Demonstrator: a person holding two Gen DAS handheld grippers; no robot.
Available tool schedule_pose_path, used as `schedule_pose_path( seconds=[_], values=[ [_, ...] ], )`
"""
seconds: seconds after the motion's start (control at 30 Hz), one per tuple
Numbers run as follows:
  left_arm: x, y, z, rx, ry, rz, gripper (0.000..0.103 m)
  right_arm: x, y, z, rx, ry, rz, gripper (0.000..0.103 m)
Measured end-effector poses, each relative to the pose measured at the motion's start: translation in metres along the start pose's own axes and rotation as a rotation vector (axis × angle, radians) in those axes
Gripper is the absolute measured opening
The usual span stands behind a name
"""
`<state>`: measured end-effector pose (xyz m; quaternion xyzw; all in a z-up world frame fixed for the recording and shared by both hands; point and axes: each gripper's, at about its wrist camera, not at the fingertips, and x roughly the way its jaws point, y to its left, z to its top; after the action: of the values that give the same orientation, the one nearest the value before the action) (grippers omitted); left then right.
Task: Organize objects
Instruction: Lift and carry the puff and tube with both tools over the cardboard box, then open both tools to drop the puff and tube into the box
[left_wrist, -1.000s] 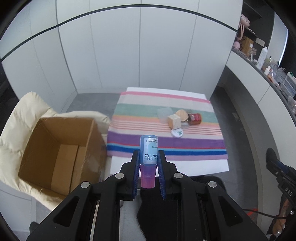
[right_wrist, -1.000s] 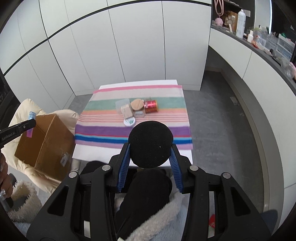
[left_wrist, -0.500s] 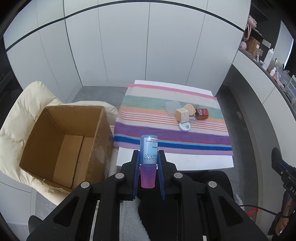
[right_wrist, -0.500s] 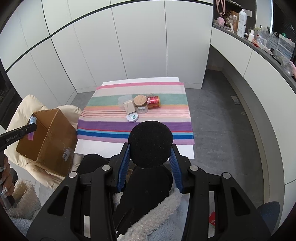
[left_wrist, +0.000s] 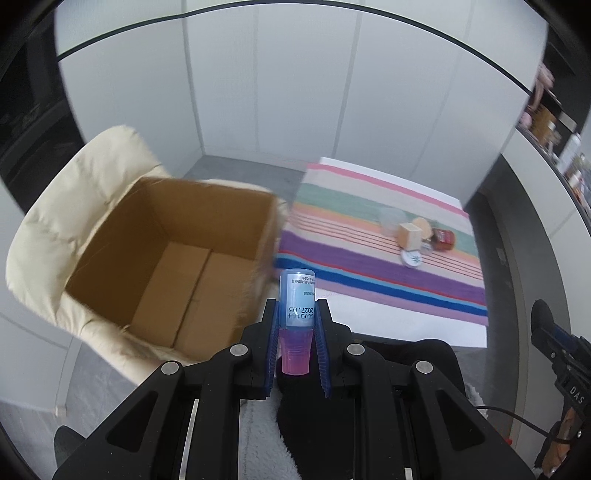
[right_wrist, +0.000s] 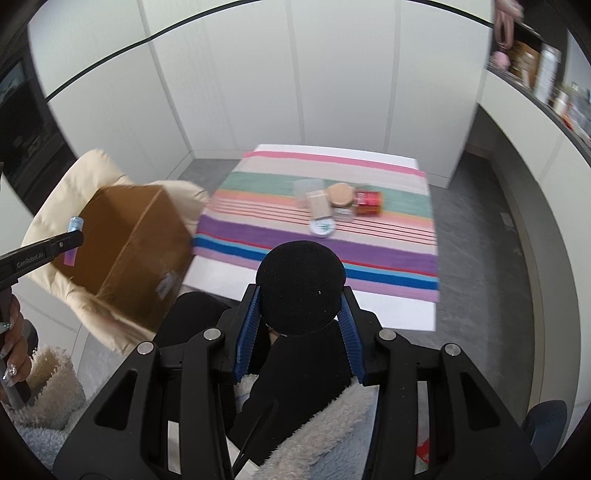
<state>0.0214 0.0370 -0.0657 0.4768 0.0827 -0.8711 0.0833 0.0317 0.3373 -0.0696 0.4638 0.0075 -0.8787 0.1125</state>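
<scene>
My left gripper (left_wrist: 296, 325) is shut on a small blue bottle (left_wrist: 297, 302) with a pink cap, held upright in the air beside the near right corner of an open, empty cardboard box (left_wrist: 173, 254). My right gripper (right_wrist: 299, 299) is shut on a round black puff-like object (right_wrist: 300, 286), held above the near edge of the striped table (right_wrist: 369, 266). The right wrist view also shows the left gripper (right_wrist: 55, 245) with the bottle (right_wrist: 74, 236) at the far left, in front of the box (right_wrist: 129, 236).
On the striped cloth sit a wooden block (left_wrist: 409, 235), a red jar (left_wrist: 442, 238), a round white lid (left_wrist: 411, 257), a clear container (left_wrist: 389, 218) and a cork-topped jar (right_wrist: 340, 197). The box rests on a cream padded chair (left_wrist: 62, 206). Cluttered shelves (left_wrist: 565, 147) line the right wall.
Both grippers have swung to the left with their objects still held. The box now fills the left wrist view's left centre and the table has slid to the right.
</scene>
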Motion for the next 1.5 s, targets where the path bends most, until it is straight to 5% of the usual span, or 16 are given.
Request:
schedule_pose_path(
  seconds=[0.77, 1.07, 1.5],
  values=[
    [0.007, 0.159, -0.034, -0.336, 0.046, 0.158, 0.019, 0.078, 0.247, 0.000, -0.480, 0.150, 0.346, 0.044],
    [0.051, 0.168, 0.011, -0.357, 0.046, 0.107, 0.019, 0.123, 0.301, 0.017, -0.530, 0.191, 0.345, 0.044],
    [0.116, 0.198, 0.042, -0.400, 0.159, 0.187, 0.020, 0.196, 0.366, 0.061, -0.538, 0.230, 0.285, 0.044]
  ],
)
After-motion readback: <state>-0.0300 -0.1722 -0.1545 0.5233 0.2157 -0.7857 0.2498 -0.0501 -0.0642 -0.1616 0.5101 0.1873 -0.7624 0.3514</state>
